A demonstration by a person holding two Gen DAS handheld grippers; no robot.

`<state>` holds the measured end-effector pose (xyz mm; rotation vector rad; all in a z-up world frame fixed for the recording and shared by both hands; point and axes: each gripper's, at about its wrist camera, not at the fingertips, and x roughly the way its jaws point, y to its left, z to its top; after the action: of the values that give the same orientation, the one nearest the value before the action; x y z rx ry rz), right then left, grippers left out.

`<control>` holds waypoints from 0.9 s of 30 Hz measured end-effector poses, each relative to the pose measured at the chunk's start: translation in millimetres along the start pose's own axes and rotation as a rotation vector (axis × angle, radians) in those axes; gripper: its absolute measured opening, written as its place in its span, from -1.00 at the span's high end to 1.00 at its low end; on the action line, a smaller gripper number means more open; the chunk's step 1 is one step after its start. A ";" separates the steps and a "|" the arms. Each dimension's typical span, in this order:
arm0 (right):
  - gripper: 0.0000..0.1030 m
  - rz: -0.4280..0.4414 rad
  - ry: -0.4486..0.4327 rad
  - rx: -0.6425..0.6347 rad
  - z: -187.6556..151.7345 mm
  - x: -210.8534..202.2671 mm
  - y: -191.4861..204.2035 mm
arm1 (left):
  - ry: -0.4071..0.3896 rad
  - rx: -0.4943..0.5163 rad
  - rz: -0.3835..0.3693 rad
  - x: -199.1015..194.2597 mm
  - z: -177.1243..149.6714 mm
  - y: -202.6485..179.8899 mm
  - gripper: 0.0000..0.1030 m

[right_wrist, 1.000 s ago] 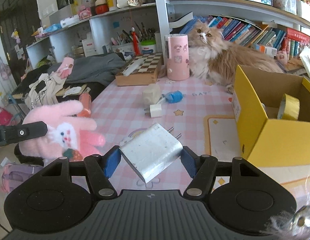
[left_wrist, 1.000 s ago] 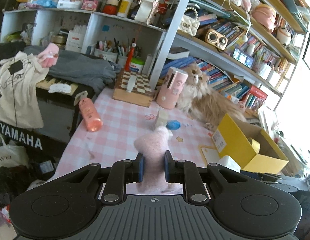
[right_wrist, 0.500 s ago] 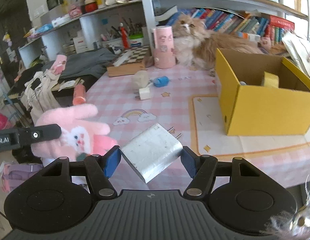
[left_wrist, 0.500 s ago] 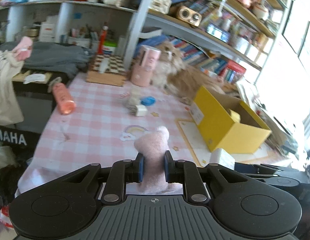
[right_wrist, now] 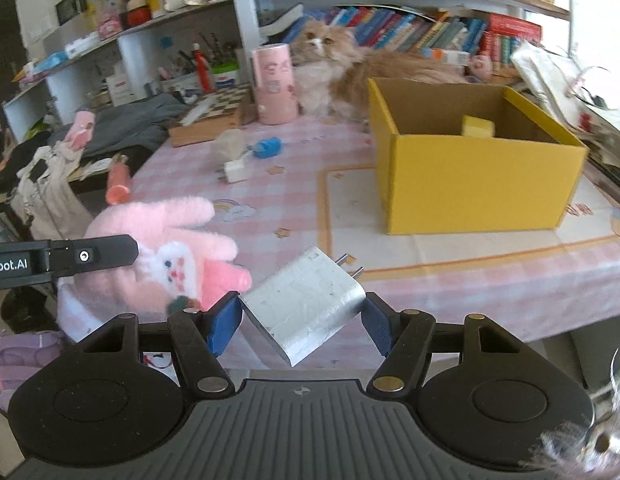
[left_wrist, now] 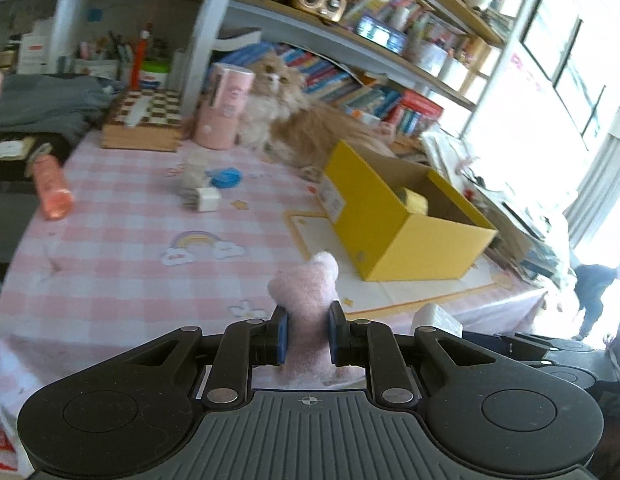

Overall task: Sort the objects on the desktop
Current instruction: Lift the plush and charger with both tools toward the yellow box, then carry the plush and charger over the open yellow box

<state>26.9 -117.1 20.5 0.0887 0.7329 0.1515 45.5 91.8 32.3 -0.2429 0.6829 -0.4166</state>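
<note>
The pink plush rabbit (right_wrist: 165, 256) was held in the air off the near edge of the tabletop (left_wrist: 109, 248), clenched by the left tool (left_wrist: 307, 334). From the left wrist view only a fuzzy pink lump of it (left_wrist: 305, 292) showed, rising between the two blue pads; its lower part was hidden behind the tool's body. From the right wrist view its face and two long ears were plain: the ears ran up and to the right, toward the yellow box (right_wrist: 470, 184), so its long axis lay on a slant. The left tool's black finger (right_wrist: 89, 256) crossed its left side and covered part of it.

The right tool (right_wrist: 301, 322) gripped a white charger (right_wrist: 305, 304), tilted, with its two prongs pointing up and to the right toward the box. The charger's bottom corner was cut off by the tool's body.

The box stood open on a mat on the right part of the tabletop, with a yellow item (right_wrist: 478, 126) inside that was too small to name. Farther back lay a small white plug (right_wrist: 235, 170), a blue object (right_wrist: 267, 147) and a pale lump (right_wrist: 229, 144), all blurred. A pink bottle (left_wrist: 51, 188) lay at the left edge. A fluffy cat (right_wrist: 342, 68) sat behind a pink cylinder (right_wrist: 271, 84), beside a chessboard box (left_wrist: 143, 120).
</note>
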 end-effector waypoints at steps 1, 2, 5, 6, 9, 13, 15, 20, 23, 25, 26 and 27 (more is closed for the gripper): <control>-0.22 -0.012 -0.002 0.007 -0.7 -2.0 -3.4 | 0.005 0.009 -0.011 3.3 0.7 -3.6 0.65; -0.22 -0.022 -0.005 0.013 -1.8 -4.2 -6.4 | 0.010 0.020 -0.023 6.9 1.4 -7.6 0.65; -0.22 -0.052 -0.014 0.029 -5.1 -10.3 -16.3 | 0.028 0.053 -0.056 17.1 2.9 -20.2 0.65; -0.22 -0.062 -0.017 0.035 -5.9 -12.1 -19.9 | 0.033 0.063 -0.064 20.3 3.8 -24.0 0.65; -0.22 -0.084 -0.022 0.053 -7.9 -16.3 -31.3 | 0.047 0.095 -0.087 29.9 5.4 -37.2 0.65; -0.22 -0.101 -0.024 0.073 -8.5 -18.9 -46.3 | 0.059 0.122 -0.105 41.6 6.8 -53.4 0.65; -0.22 -0.104 -0.024 0.075 -7.8 -19.5 -54.0 | 0.062 0.127 -0.109 47.1 7.3 -61.0 0.65; -0.22 -0.104 -0.030 0.066 -5.4 -22.1 -75.9 | 0.056 0.107 -0.087 61.6 10.8 -77.0 0.65; -0.22 -0.104 -0.040 0.060 -0.8 -23.9 -92.7 | 0.051 0.075 -0.050 69.0 14.9 -83.8 0.65; -0.22 -0.098 -0.042 0.062 3.0 -24.4 -106.6 | 0.056 0.065 -0.035 73.9 15.8 -89.9 0.65; -0.22 -0.093 -0.040 0.064 4.5 -24.0 -112.7 | 0.063 0.065 -0.028 76.7 15.4 -94.1 0.65; -0.22 -0.088 -0.035 0.067 5.8 -23.3 -119.0 | 0.068 0.067 -0.021 79.4 15.3 -98.5 0.65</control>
<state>26.4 -238.4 24.2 0.1226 0.7053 0.0410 82.2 -30.2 34.0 -0.1734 0.7327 -0.4687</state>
